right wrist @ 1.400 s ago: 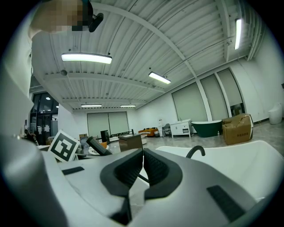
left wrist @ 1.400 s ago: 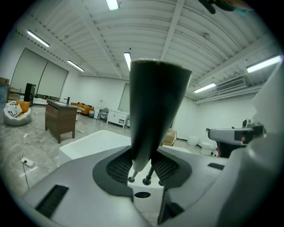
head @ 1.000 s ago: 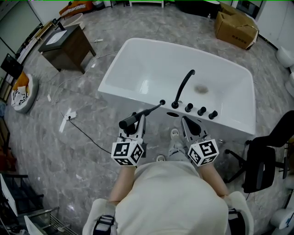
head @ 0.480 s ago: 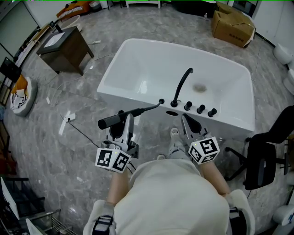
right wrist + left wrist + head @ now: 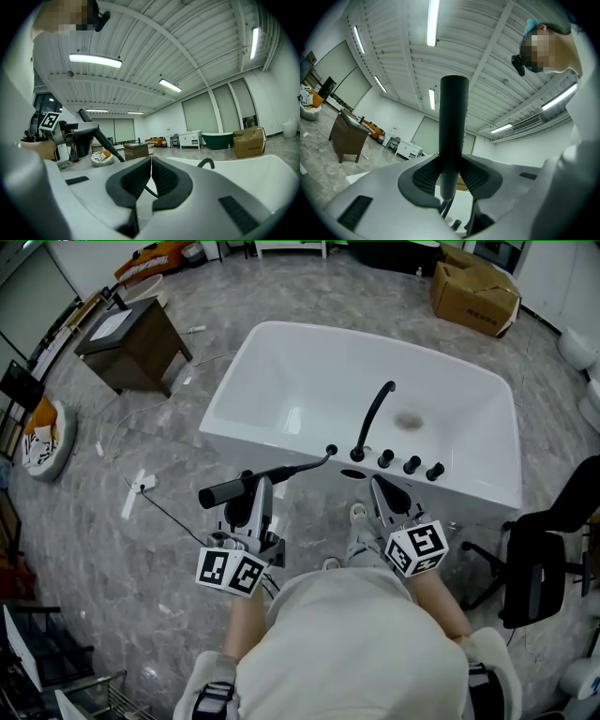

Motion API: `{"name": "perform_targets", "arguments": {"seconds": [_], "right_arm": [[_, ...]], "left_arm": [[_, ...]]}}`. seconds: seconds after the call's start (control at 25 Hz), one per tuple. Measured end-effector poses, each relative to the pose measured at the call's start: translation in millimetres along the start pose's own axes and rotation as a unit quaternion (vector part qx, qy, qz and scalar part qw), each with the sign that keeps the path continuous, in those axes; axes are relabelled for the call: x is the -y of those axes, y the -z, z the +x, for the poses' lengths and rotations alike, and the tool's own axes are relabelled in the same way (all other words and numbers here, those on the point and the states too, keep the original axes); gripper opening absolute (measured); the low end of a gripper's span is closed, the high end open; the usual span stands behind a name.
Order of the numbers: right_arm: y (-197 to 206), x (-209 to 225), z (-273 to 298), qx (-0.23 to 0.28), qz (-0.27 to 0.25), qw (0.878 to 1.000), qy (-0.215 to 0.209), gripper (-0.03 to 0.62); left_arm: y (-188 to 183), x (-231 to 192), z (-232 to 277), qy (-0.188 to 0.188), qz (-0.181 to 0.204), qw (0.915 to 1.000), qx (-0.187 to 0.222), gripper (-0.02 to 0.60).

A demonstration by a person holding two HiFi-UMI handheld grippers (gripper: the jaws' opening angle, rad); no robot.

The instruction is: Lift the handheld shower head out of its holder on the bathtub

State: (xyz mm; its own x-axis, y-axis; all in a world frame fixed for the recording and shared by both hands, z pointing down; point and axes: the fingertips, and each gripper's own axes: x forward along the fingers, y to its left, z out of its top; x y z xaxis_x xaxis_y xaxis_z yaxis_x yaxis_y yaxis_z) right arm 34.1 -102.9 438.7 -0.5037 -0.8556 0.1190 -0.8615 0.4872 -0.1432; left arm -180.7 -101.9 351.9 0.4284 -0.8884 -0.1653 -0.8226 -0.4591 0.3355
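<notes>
Shower head (image 5: pixel 217 491) now higher and farther left, clenched in left tool (image 5: pixel 261 491), hose (image 5: pixel 305 465) partly hidden; right tool (image 5: pixel 380 488) closed, empty.

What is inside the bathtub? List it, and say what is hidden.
Inside the bathtub: a dark drain on the white floor, with the black spout arching over the basin. The inner face of the near wall, below the knobs, is hidden by the rim.

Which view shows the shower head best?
Head view: the whole shower head shows, held in the left gripper, thin end at the tub rim. Left gripper view shows only its handle between the pads; right gripper view, a sliver at far left.
</notes>
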Motion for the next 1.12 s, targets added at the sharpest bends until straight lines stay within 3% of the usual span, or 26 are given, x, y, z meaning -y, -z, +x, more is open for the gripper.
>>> {"name": "perform_targets", "arguments": {"seconds": [1.12], "right_arm": [[3.6, 2.4, 3.5, -0.001, 0.002, 1.0, 0.009, 0.018]], "left_arm": [[1.8, -0.7, 6.6, 0.001, -0.013, 0.9999, -0.002, 0.14]]}}
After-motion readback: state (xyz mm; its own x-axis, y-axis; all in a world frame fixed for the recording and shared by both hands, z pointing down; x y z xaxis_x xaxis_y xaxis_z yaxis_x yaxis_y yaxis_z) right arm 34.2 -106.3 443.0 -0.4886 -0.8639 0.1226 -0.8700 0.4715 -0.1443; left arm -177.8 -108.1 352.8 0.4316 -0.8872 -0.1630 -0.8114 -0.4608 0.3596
